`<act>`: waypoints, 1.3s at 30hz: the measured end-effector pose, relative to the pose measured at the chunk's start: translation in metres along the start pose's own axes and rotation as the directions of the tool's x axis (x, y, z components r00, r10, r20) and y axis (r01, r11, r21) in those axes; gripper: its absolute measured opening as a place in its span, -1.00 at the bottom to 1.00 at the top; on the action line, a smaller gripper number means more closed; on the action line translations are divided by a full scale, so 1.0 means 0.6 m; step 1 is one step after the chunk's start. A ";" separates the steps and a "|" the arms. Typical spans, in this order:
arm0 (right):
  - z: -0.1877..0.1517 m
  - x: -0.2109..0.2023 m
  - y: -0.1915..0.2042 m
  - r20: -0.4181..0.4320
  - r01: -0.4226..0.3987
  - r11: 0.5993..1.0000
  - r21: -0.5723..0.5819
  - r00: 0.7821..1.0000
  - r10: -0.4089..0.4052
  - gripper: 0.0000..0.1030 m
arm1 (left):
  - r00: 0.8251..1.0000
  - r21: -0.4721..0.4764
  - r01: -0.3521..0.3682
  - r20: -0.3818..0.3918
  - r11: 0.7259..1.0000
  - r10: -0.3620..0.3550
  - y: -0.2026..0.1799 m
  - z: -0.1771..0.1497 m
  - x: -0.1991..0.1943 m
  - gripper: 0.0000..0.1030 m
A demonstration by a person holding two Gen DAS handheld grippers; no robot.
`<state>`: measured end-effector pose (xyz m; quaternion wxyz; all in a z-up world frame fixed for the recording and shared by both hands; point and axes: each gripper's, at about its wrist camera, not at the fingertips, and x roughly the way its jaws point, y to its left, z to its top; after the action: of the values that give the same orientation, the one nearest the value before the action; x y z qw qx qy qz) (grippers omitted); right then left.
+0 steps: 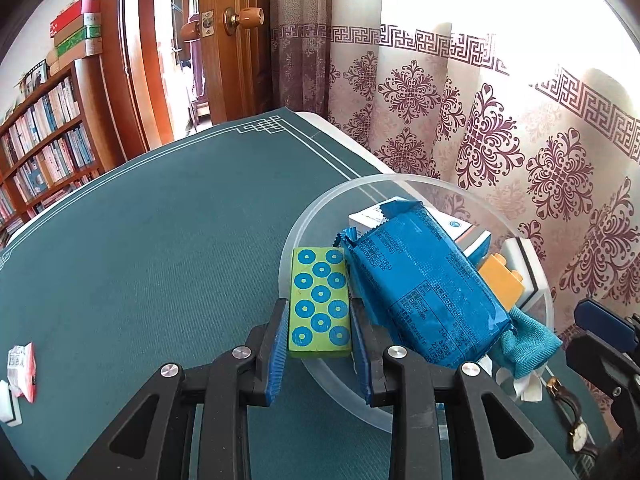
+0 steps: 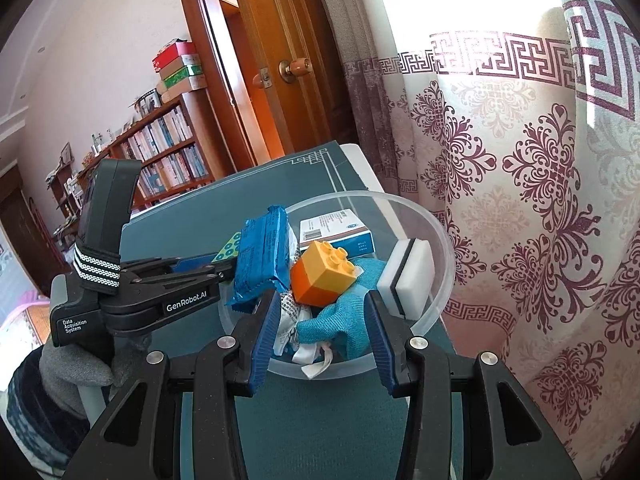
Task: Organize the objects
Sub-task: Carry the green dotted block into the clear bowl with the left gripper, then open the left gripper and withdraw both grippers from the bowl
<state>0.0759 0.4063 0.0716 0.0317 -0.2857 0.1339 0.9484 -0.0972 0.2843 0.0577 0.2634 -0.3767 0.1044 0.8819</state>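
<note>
Bookshelf [image 1: 44, 136], wooden door [image 2: 296, 60], patterned curtain [image 1: 500, 120].

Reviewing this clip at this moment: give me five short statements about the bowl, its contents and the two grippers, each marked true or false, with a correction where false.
1. The left gripper is shut on the green tile with blue rings. True.
2. The clear bowl is empty. False: it holds a blue snack packet, a yellow-orange toy brick, a teal cloth, a white sponge block and a small carton.
3. The right gripper grips the toy brick. False: its pads touch nothing.
4. A wristwatch lies on the table outside the bowl. True.
5. The table cover is red. False: it is dark green.
</note>
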 end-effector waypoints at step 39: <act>-0.025 -0.003 0.061 -0.036 -0.026 0.997 -0.070 0.999 0.024 0.10 | 0.977 -0.071 -0.181 0.099 0.981 0.188 0.055 -0.047 -0.095 0.84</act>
<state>0.0805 0.3670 0.0696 0.0073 -0.3016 0.1046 0.9476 -0.0649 0.2236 0.0787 0.1739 -0.3262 0.0978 0.9240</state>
